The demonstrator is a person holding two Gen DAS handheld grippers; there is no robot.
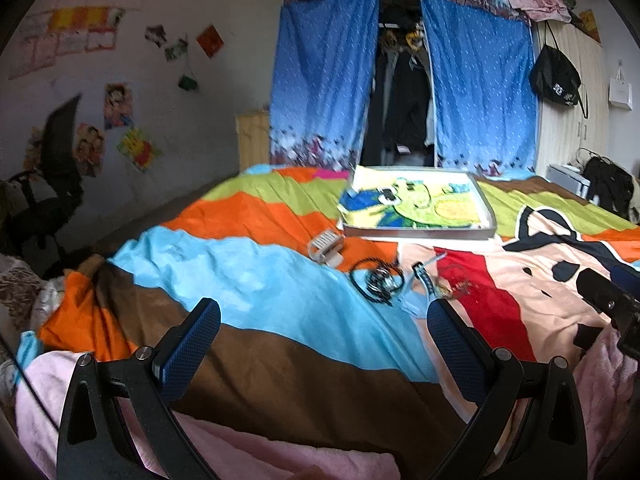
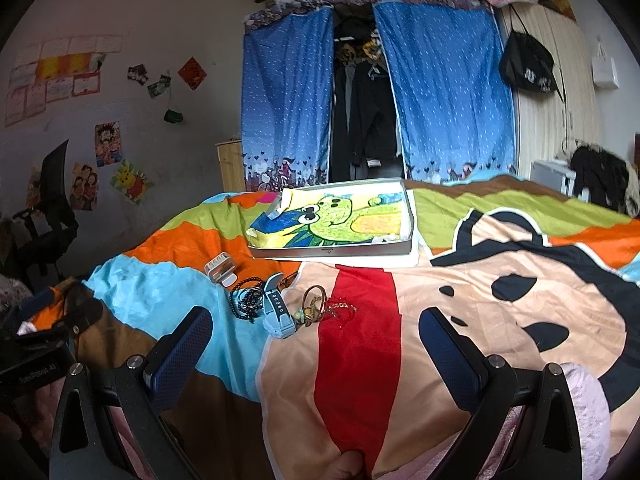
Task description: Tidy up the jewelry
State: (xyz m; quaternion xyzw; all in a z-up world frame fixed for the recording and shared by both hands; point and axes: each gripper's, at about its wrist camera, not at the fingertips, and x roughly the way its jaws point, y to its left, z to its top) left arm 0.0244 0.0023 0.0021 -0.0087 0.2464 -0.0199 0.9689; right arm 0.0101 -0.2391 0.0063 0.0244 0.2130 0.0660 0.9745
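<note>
Hovering left gripper: jaws wide, empty, over the bedspread.
White clip: at 11 o'clock of the right gripper, leftmost of the pile.
Black bead bracelets: just beside the blue watch, touching it.
Brown ring and gold chain: at 12 o'clock, between the fingers' line, well short of the tips.
Shallow tray: at 12 o'clock beyond the jewelry, apart from it.
Right gripper: jaws spread wide, holding nothing.
Open room: bare peach cloth at 2 o'clock.

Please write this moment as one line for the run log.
left gripper: open, empty | right gripper: open, empty | blue watch, black beads: on bed | tray: behind them
</note>
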